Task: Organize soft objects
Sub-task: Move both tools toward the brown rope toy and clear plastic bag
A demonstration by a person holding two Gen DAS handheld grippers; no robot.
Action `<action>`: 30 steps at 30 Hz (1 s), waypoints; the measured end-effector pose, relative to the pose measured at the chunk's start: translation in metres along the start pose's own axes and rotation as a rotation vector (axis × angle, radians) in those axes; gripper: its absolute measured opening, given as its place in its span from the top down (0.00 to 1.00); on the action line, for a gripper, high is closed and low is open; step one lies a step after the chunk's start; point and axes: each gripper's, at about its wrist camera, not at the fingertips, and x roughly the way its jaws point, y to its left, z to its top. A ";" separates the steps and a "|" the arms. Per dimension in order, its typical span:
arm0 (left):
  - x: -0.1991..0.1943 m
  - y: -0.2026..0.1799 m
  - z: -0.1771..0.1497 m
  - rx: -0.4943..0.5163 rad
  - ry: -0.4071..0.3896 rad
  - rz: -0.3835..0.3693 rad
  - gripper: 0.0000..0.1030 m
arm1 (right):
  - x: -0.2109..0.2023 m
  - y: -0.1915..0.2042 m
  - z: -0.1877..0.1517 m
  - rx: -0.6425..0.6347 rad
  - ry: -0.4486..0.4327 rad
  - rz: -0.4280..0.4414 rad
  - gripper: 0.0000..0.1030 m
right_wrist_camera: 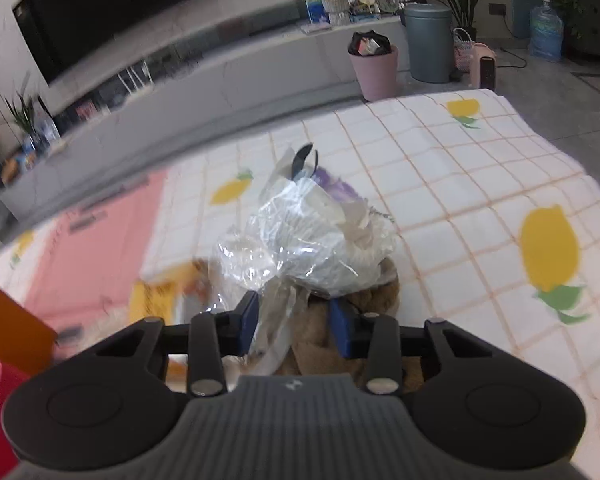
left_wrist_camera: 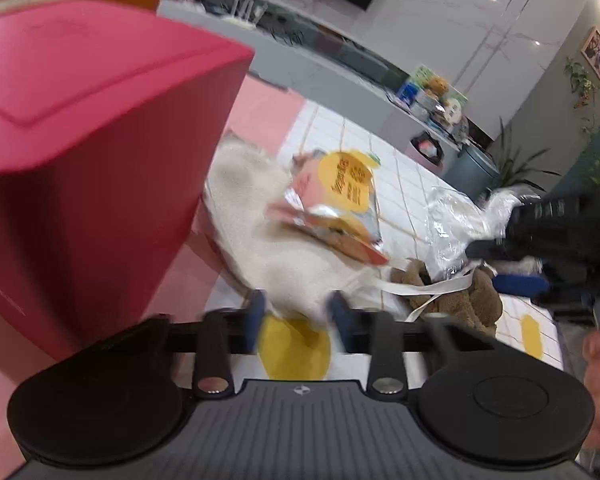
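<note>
Left gripper (left_wrist_camera: 298, 314) pinching white fleece (left_wrist_camera: 260, 216); right gripper (right_wrist_camera: 296, 326) half-spread around plastic bag (right_wrist_camera: 300, 248) lying directly ahead, brown plush (right_wrist_camera: 340, 320) beneath

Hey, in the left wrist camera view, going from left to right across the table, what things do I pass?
Big red plastic bin → fluffy white fabric item → orange and yellow foil snack bag → crinkled clear plastic bag → the right gripper, black with blue pads, at the right edge.
</note>
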 end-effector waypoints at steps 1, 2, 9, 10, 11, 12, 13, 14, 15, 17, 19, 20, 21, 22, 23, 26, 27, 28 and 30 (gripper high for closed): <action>0.000 0.002 0.000 0.002 0.010 -0.007 0.86 | -0.001 -0.001 -0.004 -0.028 0.012 -0.020 0.65; -0.001 0.003 -0.001 0.011 0.007 -0.010 0.87 | -0.002 -0.003 -0.007 -0.051 0.026 -0.037 0.71; -0.017 0.006 -0.009 0.062 0.020 -0.003 0.88 | -0.018 -0.021 -0.024 -0.071 0.104 -0.083 0.80; -0.019 0.005 -0.009 0.062 0.028 -0.002 0.87 | -0.021 -0.026 -0.025 -0.054 0.122 -0.065 0.79; -0.019 0.006 -0.008 0.060 0.038 -0.002 0.87 | -0.024 -0.029 -0.026 -0.046 0.139 -0.047 0.79; -0.020 0.006 -0.007 0.053 0.049 -0.003 0.86 | -0.027 -0.033 -0.027 -0.035 0.154 -0.034 0.75; -0.021 0.008 -0.006 0.040 0.061 -0.007 0.86 | -0.031 -0.036 -0.029 -0.025 0.172 -0.026 0.66; -0.022 0.010 -0.005 0.020 0.074 -0.012 0.84 | -0.034 -0.041 -0.029 -0.015 0.182 -0.029 0.59; -0.022 0.012 -0.003 -0.004 0.087 -0.017 0.76 | -0.037 -0.045 -0.030 -0.011 0.194 -0.037 0.42; -0.019 0.015 0.000 -0.024 0.112 -0.043 0.71 | -0.041 -0.051 -0.030 -0.039 0.233 -0.037 0.26; -0.018 0.015 0.003 -0.008 0.126 -0.049 0.68 | -0.047 -0.057 -0.029 -0.061 0.217 -0.069 0.22; -0.017 0.015 0.003 -0.007 0.128 -0.048 0.68 | -0.050 -0.061 -0.028 -0.060 0.197 -0.092 0.21; -0.016 0.015 0.003 -0.008 0.127 -0.046 0.68 | -0.053 -0.065 -0.026 -0.039 0.176 -0.099 0.17; -0.016 0.015 0.002 -0.008 0.125 -0.044 0.67 | -0.054 -0.070 -0.023 0.007 0.165 -0.075 0.14; -0.016 0.014 0.000 -0.001 0.124 -0.042 0.67 | -0.054 -0.075 -0.022 0.065 0.166 -0.019 0.13; -0.015 0.008 -0.001 0.033 0.125 -0.038 0.66 | -0.051 -0.079 -0.019 0.163 0.171 0.121 0.07; -0.015 0.007 -0.002 0.037 0.128 -0.040 0.65 | -0.051 -0.078 -0.018 0.176 0.164 0.133 0.07; -0.015 0.007 -0.003 0.038 0.131 -0.044 0.65 | -0.052 -0.079 -0.018 0.199 0.168 0.156 0.07; -0.015 0.007 -0.003 0.037 0.138 -0.052 0.65 | -0.054 -0.084 -0.016 0.267 0.172 0.235 0.05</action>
